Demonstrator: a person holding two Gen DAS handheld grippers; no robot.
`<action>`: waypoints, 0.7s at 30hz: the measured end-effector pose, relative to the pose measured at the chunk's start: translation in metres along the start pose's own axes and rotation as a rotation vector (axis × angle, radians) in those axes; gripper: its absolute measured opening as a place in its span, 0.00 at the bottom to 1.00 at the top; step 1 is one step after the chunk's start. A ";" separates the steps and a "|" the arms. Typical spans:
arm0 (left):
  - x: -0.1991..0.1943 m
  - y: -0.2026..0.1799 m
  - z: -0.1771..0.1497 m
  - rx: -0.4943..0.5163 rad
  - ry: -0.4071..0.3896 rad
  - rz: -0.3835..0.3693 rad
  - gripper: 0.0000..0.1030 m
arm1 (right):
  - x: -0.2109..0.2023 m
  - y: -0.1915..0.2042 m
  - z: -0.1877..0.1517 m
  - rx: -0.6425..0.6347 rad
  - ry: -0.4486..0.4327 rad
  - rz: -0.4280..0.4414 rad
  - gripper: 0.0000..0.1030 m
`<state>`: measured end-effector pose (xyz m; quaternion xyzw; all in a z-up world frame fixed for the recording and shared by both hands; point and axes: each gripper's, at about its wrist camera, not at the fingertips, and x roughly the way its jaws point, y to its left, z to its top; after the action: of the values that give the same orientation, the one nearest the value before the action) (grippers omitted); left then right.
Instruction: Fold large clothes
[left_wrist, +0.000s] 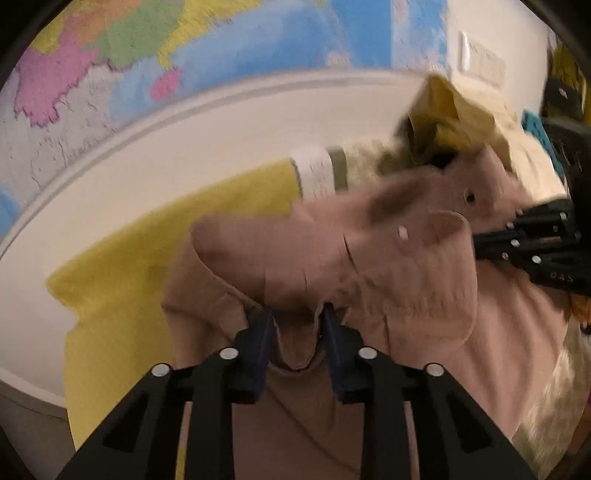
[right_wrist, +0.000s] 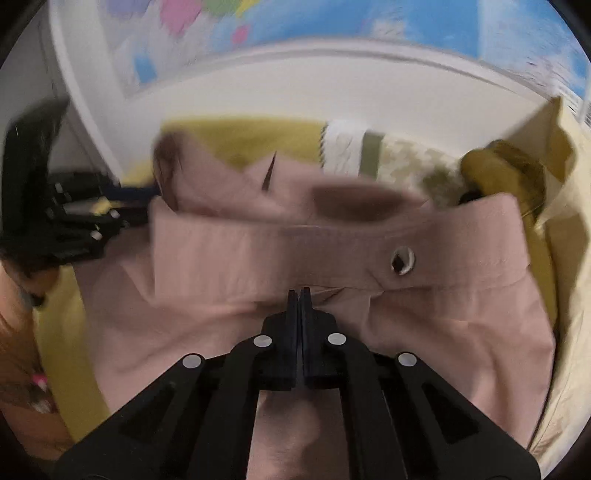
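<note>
A large dusty-pink garment (left_wrist: 388, 266) with a waistband and a metal button (right_wrist: 402, 260) hangs lifted between both grippers above a yellow sheet. My left gripper (left_wrist: 297, 314) stands with a gap between its fingers, and a bunch of the pink fabric fills that gap. My right gripper (right_wrist: 300, 293) is shut tight on the pink garment (right_wrist: 258, 251) just below the waistband. The right gripper also shows at the right edge of the left wrist view (left_wrist: 480, 243). The left gripper shows at the left of the right wrist view (right_wrist: 147, 194). Both views are blurred by motion.
A yellow sheet (left_wrist: 122, 280) covers the bed under the garment. An olive and cream heap of clothes (right_wrist: 509, 162) lies at the far right. A white headboard (left_wrist: 184, 136) and a coloured wall map (left_wrist: 147, 44) stand behind.
</note>
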<state>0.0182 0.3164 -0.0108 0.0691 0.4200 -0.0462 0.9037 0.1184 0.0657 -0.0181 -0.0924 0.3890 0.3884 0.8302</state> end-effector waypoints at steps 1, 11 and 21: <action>-0.002 0.005 0.008 -0.030 -0.013 -0.002 0.19 | -0.006 -0.007 0.004 0.025 -0.024 -0.003 0.02; 0.016 0.050 0.014 -0.218 0.004 0.061 0.64 | 0.036 -0.059 0.012 0.191 0.047 -0.105 0.00; -0.025 0.051 -0.066 -0.119 0.015 -0.027 0.84 | -0.065 -0.048 -0.028 0.111 -0.126 -0.089 0.56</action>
<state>-0.0406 0.3779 -0.0297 0.0096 0.4297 -0.0329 0.9023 0.1114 -0.0172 0.0019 -0.0391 0.3523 0.3339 0.8734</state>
